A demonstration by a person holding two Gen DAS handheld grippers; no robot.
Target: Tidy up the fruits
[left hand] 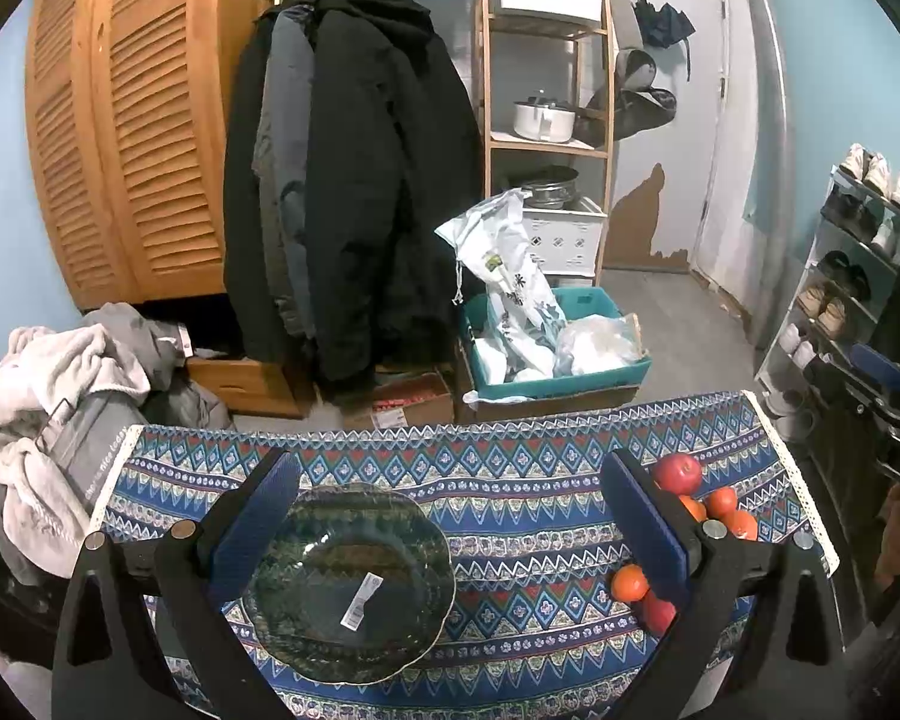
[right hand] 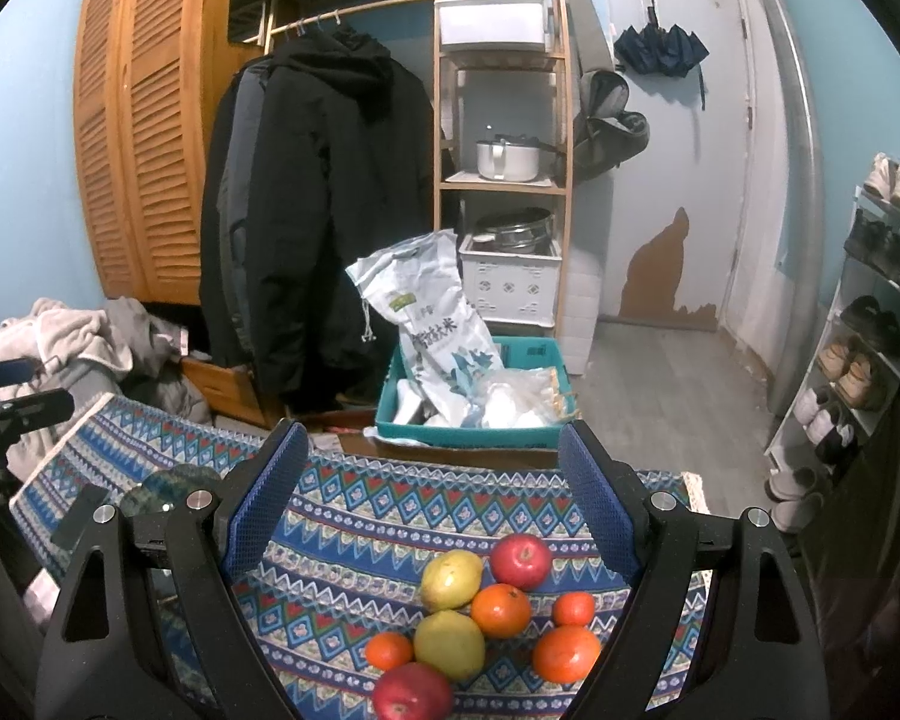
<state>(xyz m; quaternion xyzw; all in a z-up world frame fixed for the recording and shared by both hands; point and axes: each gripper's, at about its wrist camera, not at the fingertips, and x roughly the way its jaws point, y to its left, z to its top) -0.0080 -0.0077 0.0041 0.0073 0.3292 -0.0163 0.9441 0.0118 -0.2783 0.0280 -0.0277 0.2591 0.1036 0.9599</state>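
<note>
Each tool (left hand: 450, 516) (right hand: 432, 495) is black plastic — blue textured pads (right hand: 267, 498), silver screws (left hand: 715, 529), perhaps matte.

Pale blue walls (right hand: 24, 180) are enclosing the room, and a louvred orange-brown wooden wardrobe (right hand: 144, 150) is standing beside dark coats hanging on a rail (right hand: 318, 210). A slim wooden shelf unit (right hand: 504, 180) is rising over grey plank flooring (right hand: 672, 384).

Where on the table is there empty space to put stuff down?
The bare cloth between the plate and the fruit pile is free, and so is the far strip behind the plate. It is crowded on the right, where apples, oranges and pears sit bunched together.
</note>
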